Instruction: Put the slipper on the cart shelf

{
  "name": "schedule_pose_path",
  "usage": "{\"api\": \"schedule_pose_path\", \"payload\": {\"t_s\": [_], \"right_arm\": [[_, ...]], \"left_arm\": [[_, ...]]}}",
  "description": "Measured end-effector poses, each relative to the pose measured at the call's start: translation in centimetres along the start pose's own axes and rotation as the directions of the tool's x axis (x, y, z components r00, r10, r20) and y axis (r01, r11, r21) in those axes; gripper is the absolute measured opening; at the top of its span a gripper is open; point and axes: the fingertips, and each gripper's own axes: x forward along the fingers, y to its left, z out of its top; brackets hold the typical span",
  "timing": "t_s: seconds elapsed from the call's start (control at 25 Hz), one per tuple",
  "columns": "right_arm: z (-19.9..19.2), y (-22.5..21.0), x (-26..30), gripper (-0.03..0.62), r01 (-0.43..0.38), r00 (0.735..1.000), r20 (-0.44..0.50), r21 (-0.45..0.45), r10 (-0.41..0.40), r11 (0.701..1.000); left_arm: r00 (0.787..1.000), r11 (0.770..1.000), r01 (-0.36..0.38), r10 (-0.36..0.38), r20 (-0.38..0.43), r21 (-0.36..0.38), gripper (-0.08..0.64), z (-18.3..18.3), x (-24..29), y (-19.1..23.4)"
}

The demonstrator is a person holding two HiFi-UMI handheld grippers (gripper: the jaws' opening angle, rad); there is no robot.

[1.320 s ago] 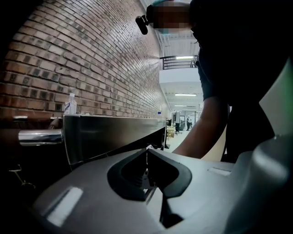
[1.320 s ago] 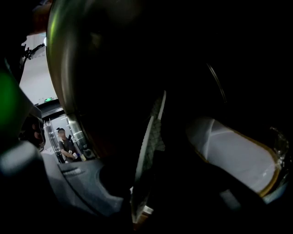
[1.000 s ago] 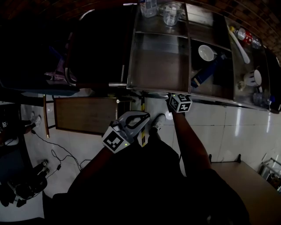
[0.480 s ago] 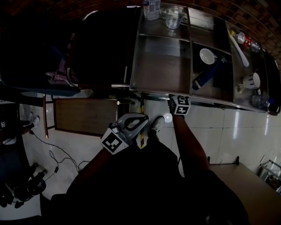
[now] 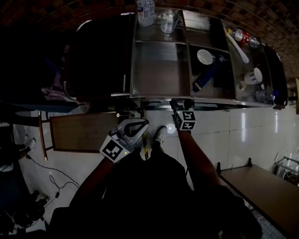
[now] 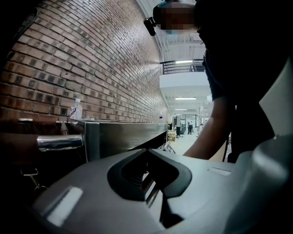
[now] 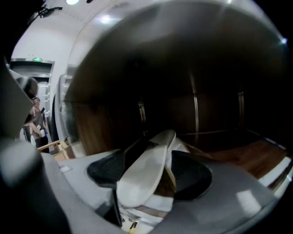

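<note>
Slipper, white, flat-soled: stands on edge, pale sole toward the camera, on the brown wood-toned shelf inside the stainless steel cart.

Right gripper, grey with a marker cube: held at the cart's front edge. Its jaws have just been opening and are spread wide. The slipper is between the dark pads, and neither pad presses on it.

Left gripper, grey with a marker cube: held low beside the person's leg, apart from the cart. Its jaws are pressed together at the tips with nothing between them.

Cart top, compartmented: clear plastic bottle and glass measuring jug at the far end; white bowl in the middle section; white mug to the right.

Red brick wall: runs behind the cart.
</note>
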Motion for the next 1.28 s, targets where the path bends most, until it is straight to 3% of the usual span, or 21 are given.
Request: {"api": "schedule_pose_path", "payload": {"t_s": [0.2, 0.32, 0.6, 0.8, 0.92, 1.12, 1.28], "right_arm": [[0.5, 2.3, -5.1, 0.307, -0.022, 1.0, 0.016, 0.021, 0.022, 1.0], [1.8, 5.2, -8.2, 0.305, -0.094, 0.993, 0.07, 0.042, 0.091, 0.995], [9.5, 14.2, -14.1, 0.286, -0.198, 0.955, 0.204, -0.101, 0.215, 0.975], [13.9, 20.3, -17.2, 0.151, -0.22, 0.923, 0.275, -0.192, 0.268, 0.956], [14.6, 22.1, -18.5, 0.116, -0.229, 0.915, 0.289, -0.201, 0.281, 0.952], [14.3, 23.6, -20.2, 0.0, -0.258, 0.906, 0.285, -0.213, 0.313, 0.942], [13.6, 25.0, -22.2, 0.0, -0.291, 0.893, 0.279, -0.236, 0.352, 0.927]], "left_arm": [[0.999, 1.0, 0.031, -0.031, 0.041, -0.004, 0.009, 0.8, -0.4, 0.1], [0.996, 0.998, 0.066, -0.066, 0.067, 0.005, 0.009, 1.5, -1.1, -0.2], [0.984, 0.991, 0.133, -0.132, 0.117, 0.001, 0.008, 2.4, -3.8, -0.2], [0.979, 0.987, 0.16, -0.16, 0.127, 0.009, 0.006, 2.9, -5.6, -0.3], [0.977, 0.985, 0.168, -0.17, 0.127, 0.027, 0.005, 3.0, -6.5, -1.1], [0.977, 0.986, 0.161, -0.164, 0.135, 0.034, 0.005, 3.6, -7.6, -2.7], [0.979, 0.989, 0.145, -0.149, 0.139, 0.037, 0.005, 3.6, -8.5, -5.0]]}}
